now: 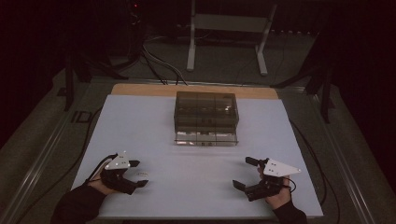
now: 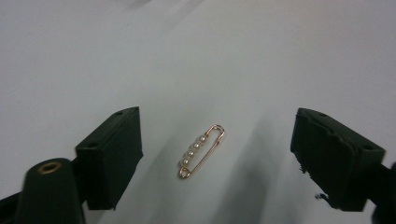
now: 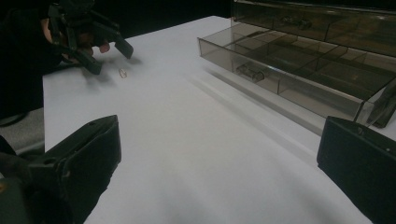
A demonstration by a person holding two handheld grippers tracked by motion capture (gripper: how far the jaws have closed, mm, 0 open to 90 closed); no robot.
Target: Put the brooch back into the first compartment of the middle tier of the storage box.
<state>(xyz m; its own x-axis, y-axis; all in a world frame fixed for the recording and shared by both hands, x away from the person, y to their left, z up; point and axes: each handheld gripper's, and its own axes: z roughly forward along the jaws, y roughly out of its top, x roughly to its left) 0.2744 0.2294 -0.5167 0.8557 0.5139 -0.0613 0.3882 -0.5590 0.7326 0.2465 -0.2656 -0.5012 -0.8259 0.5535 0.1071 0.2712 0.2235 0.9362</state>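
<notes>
Table (image 1: 154,130): pale white sheet across the top, a strip of bare wood showing along the far edge, dim room all round.
Drawer box (image 1: 206,117): smoky clear plastic organiser, sitting at the middle of the far half of the sheet. In the right gripper view its bottom drawer (image 3: 299,79) is pulled out toward the person, split into compartments, and there's a small dark item in one of them, too blurred to name.
Right gripper (image 1: 247,173): down at the near right, held in the person's right hand (image 1: 279,196), grey three-cornered plate on top. Jaws spread wide, nothing between them, nothing touched; in its own view they frame bare sheet, with the drawer box off to the upper right.
Left gripper (image 1: 138,173): near left corner, in the left hand (image 1: 103,185), jaws pointing toward the table's middle. Wide apart here too, and gripping nothing. The right gripper view catches it across the table (image 3: 111,55), low over the sheet.
Safety pin (image 2: 201,150): gold-coloured, with a row of small pearl-like beads along one bar. It lies flat on the sheet, right in the gap between the left jaws, touching neither. In the left gripper view its long axis runs on a diagonal, small loop end at lower left, rounded clasp end at upper right. From the high view it's a faint speck (image 1: 140,173) just by the jaw tips; in the right gripper view a tiny glint (image 3: 123,72) beside them.
</notes>
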